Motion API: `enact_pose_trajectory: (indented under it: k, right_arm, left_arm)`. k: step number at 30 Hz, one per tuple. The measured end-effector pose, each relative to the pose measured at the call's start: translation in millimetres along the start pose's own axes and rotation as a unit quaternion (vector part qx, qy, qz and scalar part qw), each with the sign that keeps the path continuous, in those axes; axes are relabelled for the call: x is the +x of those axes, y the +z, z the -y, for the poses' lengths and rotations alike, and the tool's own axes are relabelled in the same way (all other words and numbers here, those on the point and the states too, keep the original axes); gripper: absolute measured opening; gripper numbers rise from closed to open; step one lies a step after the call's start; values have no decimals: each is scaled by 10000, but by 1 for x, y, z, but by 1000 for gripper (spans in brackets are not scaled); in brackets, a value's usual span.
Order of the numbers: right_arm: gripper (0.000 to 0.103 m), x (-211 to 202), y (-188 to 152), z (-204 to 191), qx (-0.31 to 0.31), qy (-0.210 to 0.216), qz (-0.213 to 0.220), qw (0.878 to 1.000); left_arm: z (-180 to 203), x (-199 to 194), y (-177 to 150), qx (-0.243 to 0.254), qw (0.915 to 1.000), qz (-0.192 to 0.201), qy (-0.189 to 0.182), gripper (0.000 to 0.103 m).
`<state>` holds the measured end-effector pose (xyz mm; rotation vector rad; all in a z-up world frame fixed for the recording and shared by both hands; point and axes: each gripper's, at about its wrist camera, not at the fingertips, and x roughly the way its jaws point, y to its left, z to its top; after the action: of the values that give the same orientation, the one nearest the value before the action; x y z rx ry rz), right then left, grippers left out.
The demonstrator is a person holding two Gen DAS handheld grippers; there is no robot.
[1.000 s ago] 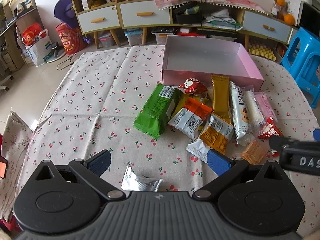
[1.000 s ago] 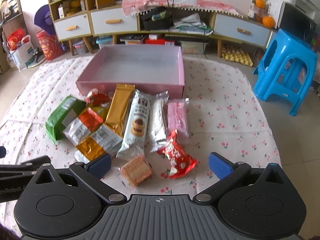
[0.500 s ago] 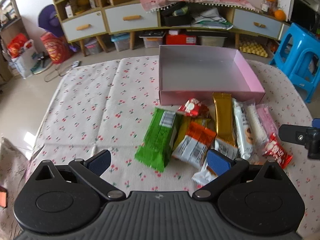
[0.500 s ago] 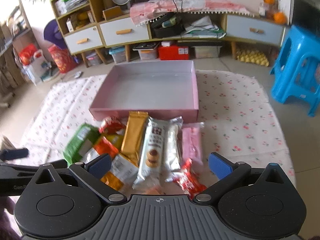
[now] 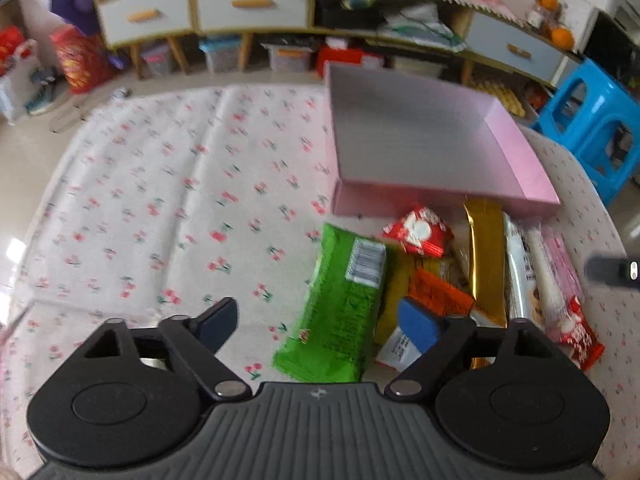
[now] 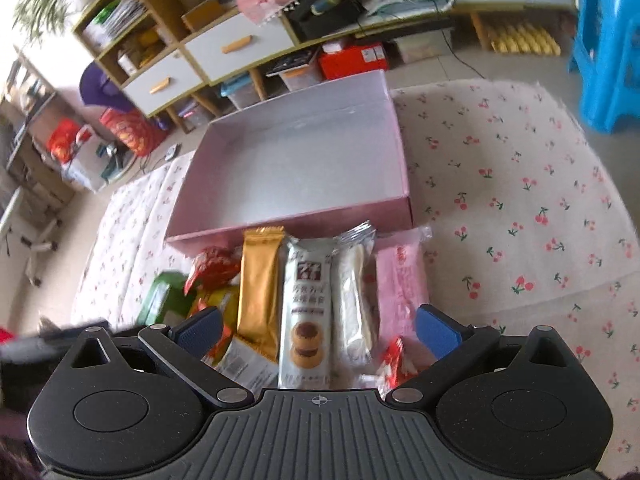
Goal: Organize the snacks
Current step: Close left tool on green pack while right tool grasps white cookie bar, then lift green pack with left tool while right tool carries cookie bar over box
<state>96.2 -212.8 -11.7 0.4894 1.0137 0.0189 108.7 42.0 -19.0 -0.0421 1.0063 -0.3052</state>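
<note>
left gripper (image 5: 318,322) closing, still apart over glossy green packet (image 5: 340,312); right gripper (image 6: 318,330) apart above crinkly wrappers

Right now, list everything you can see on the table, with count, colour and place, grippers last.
box: 1, pink, empty, behind snacks
green pack: 1, green, left end of pile
red packs: 2, red, one near box, one at right front
gold bar: 1, gold, mid pile
biscuit pack: 1, white, mid pile
pink pack: 1, pink, right end
tablecloth: 1, white, cherry print
left gripper: open, over green pack
right gripper: open, over pile
</note>
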Motion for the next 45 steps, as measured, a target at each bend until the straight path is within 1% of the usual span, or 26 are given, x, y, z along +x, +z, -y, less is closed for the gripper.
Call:
enact_pose_trajectory:
  k: [1,2,3,4,5,6,7,8,10,13,16,21,25,29,31,33,36,37,38,41,45]
  right_arm:
    - [101,2,3,4,96,0,1,10000]
    - [98,5,5,7,196,-24,-26,9998]
    - [94,7,6,10,277,-53,-46,9996]
    - [85,10,8,13,359,-63,-71,9993]
    - [71,15,9,16,439,-53,-123,9989]
    - [63,18,9,18,512,-35,-164,9985]
    - [53,22,9,19,591,-9,-206,9980]
    - [45,26,9,20,669,34,-241,9975]
    - [39,29,9,20,737,131,-265,9968]
    - [39,32,8,15,730,219,-284,9967]
    - [39,32,9,10,700,238,-283,9969]
    - [39,22,12,12,805,360,-186,9959]
    - [39,29,8,6,737,456,-380,9955]
    - [42,43,1,5,775,391,-600,9944]
    - [39,48,-1,7,837,414,-658,9935]
    - [39,52,-3,8,844,375,-710,9932]
    - [39,58,-6,6,718,219,-786,9941]
    - [37,61,-8,6,703,192,-831,9939]
    - [36,60,-10,6,648,172,-766,9948]
    - [32,58,-10,5,584,76,-752,9954]
    - [31,54,-8,2,609,73,-699,9957]
  left_arm:
    - [0,0,-1,9,10000,-16,-86,82]
    - [-1,1,-2,9,9999,-51,-161,81]
    - [-2,4,-1,47,9998,-88,-149,77]
    - [-2,5,-1,54,9998,-96,-156,74]
    - [-3,6,-1,56,9998,-91,-165,73]
    - [-7,9,-1,71,9998,-127,-144,69]
    - [-9,9,-1,69,9998,-115,-145,64]
    - [-10,10,-1,65,9998,-91,-138,62]
    - [-16,11,-2,63,9998,-48,-196,57]
    - [-16,13,0,95,9995,52,-283,52]
    - [-14,18,1,200,9994,21,-282,47]
    - [-13,23,0,268,9994,-39,-212,47]
    - [-16,25,-1,162,9995,-83,-252,46]
    - [-19,26,-3,67,9995,-103,-290,46]
    - [-21,26,-4,14,9995,-101,-297,46]
    - [-21,26,-5,-29,9995,-100,-297,46]
    - [-22,26,-6,-102,9994,-111,-298,46]
    - [-23,26,-6,-130,9994,-109,-300,45]
    - [-23,26,-5,-149,9994,-104,-296,45]
    - [-21,24,-5,-170,9995,-101,-233,42]
    - [-20,21,-5,-176,9997,-87,-148,41]
